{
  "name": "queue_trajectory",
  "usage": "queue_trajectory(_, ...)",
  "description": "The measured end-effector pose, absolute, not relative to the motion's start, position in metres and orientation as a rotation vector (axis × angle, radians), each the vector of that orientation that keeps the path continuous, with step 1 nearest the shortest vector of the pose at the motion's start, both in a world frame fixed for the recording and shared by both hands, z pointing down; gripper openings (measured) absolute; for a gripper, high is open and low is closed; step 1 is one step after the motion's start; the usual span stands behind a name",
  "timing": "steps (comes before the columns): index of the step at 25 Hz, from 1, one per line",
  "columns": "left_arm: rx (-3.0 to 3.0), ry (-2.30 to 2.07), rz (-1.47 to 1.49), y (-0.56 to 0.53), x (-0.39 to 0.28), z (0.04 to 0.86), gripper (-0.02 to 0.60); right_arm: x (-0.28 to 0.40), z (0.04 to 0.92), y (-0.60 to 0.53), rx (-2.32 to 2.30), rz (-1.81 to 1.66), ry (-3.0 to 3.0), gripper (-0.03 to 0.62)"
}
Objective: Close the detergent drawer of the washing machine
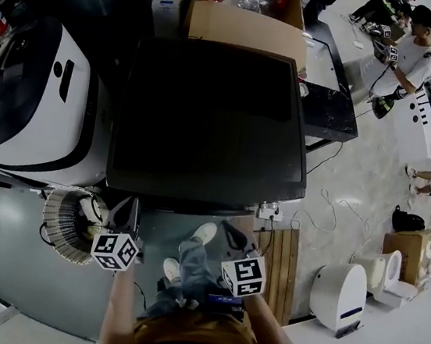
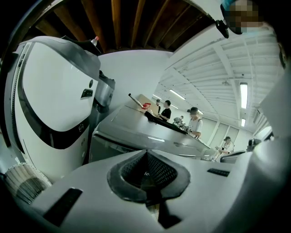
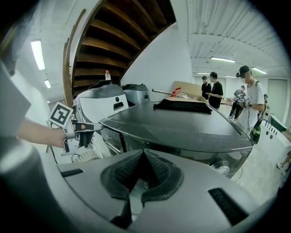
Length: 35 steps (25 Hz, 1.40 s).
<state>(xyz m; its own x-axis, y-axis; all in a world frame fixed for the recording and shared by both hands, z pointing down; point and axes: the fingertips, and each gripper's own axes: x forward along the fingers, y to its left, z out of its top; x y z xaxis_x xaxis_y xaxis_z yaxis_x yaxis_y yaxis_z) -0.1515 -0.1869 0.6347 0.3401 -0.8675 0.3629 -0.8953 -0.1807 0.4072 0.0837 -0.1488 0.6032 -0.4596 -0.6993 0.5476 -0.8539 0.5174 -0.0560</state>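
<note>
The washing machine (image 1: 210, 119) has a dark flat top and fills the middle of the head view; its front face is hidden under the top's near edge. In the right gripper view the machine (image 3: 182, 125) shows its front upper edge, but I cannot make out the detergent drawer. My left gripper (image 1: 127, 204) hangs just short of the machine's front left corner, jaws shut and empty (image 2: 146, 172). My right gripper (image 1: 229, 228) is held near the front right, also shut on nothing (image 3: 142, 170). The left gripper (image 3: 75, 129) shows in the right gripper view beside the machine's corner.
A white rounded appliance (image 1: 43, 105) stands close on the left. A ribbed round fan-like thing (image 1: 67, 222) lies on the floor by the left gripper. A cardboard box (image 1: 247, 22) sits behind the machine. A wooden pallet (image 1: 278, 266) and a white toilet (image 1: 341, 294) are at the right. People (image 1: 408, 55) stand at the back right.
</note>
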Motion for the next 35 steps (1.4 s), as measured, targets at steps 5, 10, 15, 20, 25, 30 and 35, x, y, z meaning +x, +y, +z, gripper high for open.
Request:
queue_trajectory(5,2.112,-1.547,0.107,-0.182,-0.151,0.62,0.023,0.072,0.591,-0.141,1.274,0.4,-2.328,0.012)
queue_trajectory(10,2.18,-1.548,0.101,-0.162,-0.144,0.592,0.023,0.062,0.567,-0.125,1.287,0.337,-2.371,0.012)
queue_trajectory(15,2.226,-1.559,0.069,-0.134,-0.137,0.555,0.023,0.063,0.535,-0.099,1.331,0.281,-2.416,0.012)
queue_trajectory(20,2.281,-1.589,0.016,-0.113,-0.132,0.518,0.023,0.069,0.514,-0.076,1.389,0.237,-2.447,0.012)
queue_trajectory(25,2.331,-1.597,-0.039,-0.085,-0.128,0.483,0.023,0.071,0.499,-0.051,1.424,0.205,-2.469,0.012)
queue_trajectory(30,2.374,-1.586,-0.106,-0.064,-0.123,0.452,0.023,0.069,0.481,-0.037,1.445,0.147,-2.491,0.012)
queue_trajectory(35,2.408,-1.578,-0.109,-0.051,-0.119,0.444,0.023,0.064,0.467,-0.031,1.477,0.141,-2.522,0.012)
